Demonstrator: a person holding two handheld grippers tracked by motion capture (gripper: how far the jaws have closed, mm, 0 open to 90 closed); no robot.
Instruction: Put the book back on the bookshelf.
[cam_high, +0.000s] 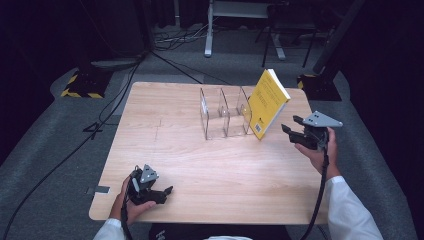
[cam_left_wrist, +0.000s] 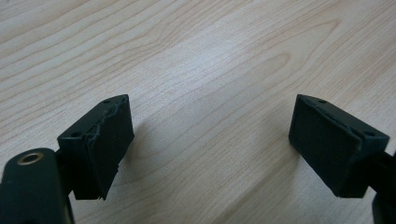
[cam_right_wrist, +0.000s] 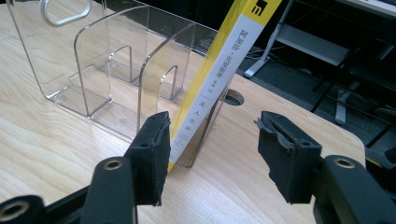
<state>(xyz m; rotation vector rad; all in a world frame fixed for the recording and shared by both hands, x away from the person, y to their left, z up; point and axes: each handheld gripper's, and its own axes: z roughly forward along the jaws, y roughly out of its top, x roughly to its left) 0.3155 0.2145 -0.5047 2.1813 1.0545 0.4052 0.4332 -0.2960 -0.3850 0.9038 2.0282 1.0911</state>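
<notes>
Table (cam_high: 200, 165): pale wood, bearing all items.
Rack (cam_high: 224, 112): clear plastic, upright dividers, standing at the table's far middle.
Book (cam_high: 267, 102): yellow cover, white spine with dark print, tilted, leaning against the rack's right end, lower edge on the table.
Right hand (cam_high: 316, 152): raised just right of the book, forearm in white sleeve; right gripper (cam_high: 290, 127) jaws spread wide, empty, aimed at the book's spine.
Left gripper (cam_high: 162, 192): low over the table's near left edge, jaws wide apart, holding nothing.
</notes>
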